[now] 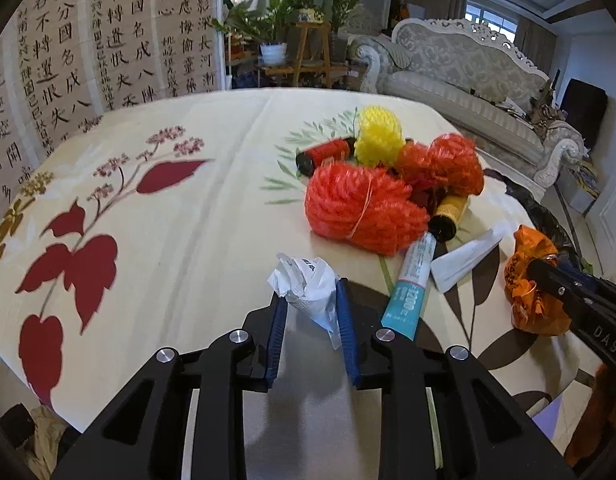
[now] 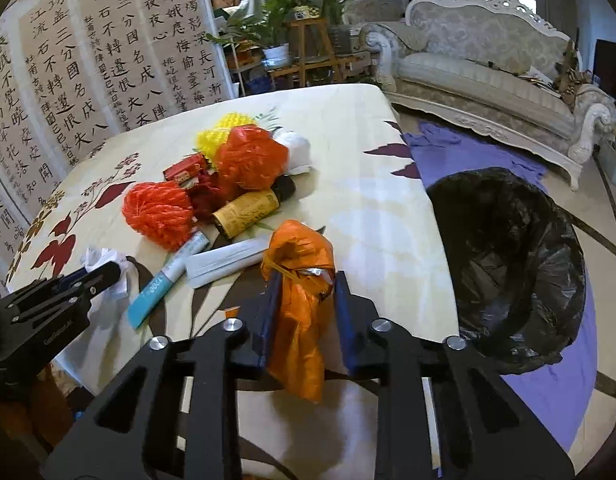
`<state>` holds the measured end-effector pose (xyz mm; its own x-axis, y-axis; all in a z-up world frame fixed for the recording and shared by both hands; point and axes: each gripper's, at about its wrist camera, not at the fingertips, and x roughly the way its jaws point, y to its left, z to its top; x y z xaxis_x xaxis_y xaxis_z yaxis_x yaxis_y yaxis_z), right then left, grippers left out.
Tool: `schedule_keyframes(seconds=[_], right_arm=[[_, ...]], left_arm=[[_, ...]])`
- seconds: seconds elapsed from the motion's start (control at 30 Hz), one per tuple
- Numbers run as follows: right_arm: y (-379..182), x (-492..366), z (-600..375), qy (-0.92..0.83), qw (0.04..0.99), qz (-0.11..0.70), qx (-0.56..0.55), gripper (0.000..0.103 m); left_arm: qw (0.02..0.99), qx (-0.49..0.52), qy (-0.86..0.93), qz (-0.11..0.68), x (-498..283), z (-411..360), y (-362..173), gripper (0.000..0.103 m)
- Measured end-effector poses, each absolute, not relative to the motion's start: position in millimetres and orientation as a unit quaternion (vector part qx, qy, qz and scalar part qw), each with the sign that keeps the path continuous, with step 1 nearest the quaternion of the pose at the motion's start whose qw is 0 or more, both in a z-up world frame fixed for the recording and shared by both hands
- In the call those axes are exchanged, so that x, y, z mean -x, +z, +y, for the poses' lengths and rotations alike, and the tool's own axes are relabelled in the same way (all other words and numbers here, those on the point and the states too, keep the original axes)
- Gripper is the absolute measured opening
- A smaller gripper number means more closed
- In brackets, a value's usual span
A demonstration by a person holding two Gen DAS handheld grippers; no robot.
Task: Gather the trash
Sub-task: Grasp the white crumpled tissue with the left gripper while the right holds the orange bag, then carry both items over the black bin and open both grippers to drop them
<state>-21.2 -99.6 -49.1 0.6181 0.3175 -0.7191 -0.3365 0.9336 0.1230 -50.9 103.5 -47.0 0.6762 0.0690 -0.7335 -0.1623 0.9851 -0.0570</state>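
My left gripper (image 1: 311,300) is shut on a crumpled white paper wad (image 1: 305,284) and holds it just above the floral tablecloth (image 1: 167,220). My right gripper (image 2: 305,284) is shut on a crumpled orange plastic bag (image 2: 299,276) near the table's right edge; that bag also shows in the left wrist view (image 1: 528,280). A bin lined with a black bag (image 2: 508,264) stands on the floor to the right of the table. The left gripper and its wad also show in the right wrist view (image 2: 103,270).
A pile lies mid-table: orange net balls (image 1: 360,208), a yellow net ball (image 1: 378,136), thread spools (image 1: 326,154), a yellow roll (image 2: 245,212), a teal tube (image 1: 408,284) and a white wrapper (image 1: 464,260). A sofa (image 2: 488,60) and a calligraphy screen (image 1: 87,40) stand behind.
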Motion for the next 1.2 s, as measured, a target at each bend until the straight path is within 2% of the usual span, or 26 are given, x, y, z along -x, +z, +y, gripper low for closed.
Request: schedule_keyframes(seconds=[0.3,0.67,1.2], right_arm=[[-36.3,20.1,-118.2,0.161,0.910,0.383,-0.005,0.024],[-26.5,0.2,-189.8,0.058,0.933,0.354,-0.026,0.024],[-37.6,-33.7,-254.1,0.004,0.938,0.343,-0.040,0.024]], left_arm=[[0.927,0.058,0.033,0.370,49.9,87.1,-23.6,0.026],[0.936,0.027,-0.050,0.348,12.9,14.0,-11.1,0.026],[0.927,-0.029,-0.111,0.357,-59.6,-91.2,-25.2,0.026]])
